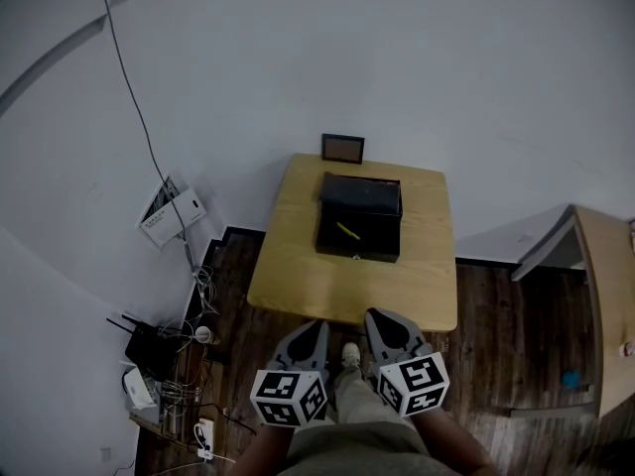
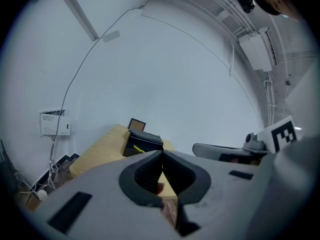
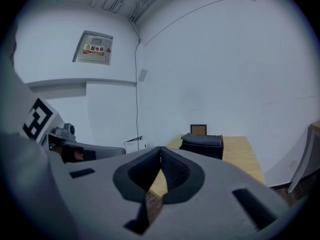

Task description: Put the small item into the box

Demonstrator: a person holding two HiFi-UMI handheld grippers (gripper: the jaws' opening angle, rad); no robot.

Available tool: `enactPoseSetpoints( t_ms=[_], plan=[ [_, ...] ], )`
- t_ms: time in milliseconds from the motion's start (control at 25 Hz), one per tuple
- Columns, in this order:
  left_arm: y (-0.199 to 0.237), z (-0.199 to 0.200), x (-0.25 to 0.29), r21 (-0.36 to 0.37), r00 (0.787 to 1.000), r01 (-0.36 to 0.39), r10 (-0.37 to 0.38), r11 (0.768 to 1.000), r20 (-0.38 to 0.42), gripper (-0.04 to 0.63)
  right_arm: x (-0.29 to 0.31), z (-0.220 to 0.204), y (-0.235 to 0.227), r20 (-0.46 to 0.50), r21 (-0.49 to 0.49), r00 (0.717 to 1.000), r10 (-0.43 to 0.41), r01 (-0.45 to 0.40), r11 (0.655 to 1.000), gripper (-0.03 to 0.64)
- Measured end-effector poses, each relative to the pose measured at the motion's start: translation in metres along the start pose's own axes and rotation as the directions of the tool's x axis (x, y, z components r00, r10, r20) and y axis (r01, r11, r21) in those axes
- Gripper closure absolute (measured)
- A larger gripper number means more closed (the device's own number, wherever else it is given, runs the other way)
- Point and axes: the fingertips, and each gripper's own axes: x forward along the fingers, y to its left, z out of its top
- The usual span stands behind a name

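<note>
Left claw (image 1: 319,324) and right claw (image 1: 374,314) hang pinched together and empty, short of the table (image 1: 298,281), probably parked: the yellow item (image 1: 347,231) already lies in the open box (image 1: 369,248).

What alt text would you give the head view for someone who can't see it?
Seen from above, a wooden table holds an open black box with a thin yellow item inside. Nearer the camera, the left gripper and right gripper are both shut and empty, by the table's front edge.
</note>
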Motion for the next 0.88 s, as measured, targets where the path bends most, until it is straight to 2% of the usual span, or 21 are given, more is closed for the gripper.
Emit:
enactPoseSetpoints(
  t_ms=[400,880],
  plan=[
    [-0.013,-0.015,-0.039,0.010,1.000,0.004,-0.004,1.000,0.004,0.592,-0.038,-0.017,0.020,0.010,0.014,1.000,-0.009,0.009,1.000,0.617],
    [-0.015,-0.009,-0.043,0.022,0.999,0.021,-0.022,1.000,0.023,0.592,-0.042,-0.007,0.024,0.035,-0.015,0.999,-0.026,0.027,1.000,0.617]
  ],
)
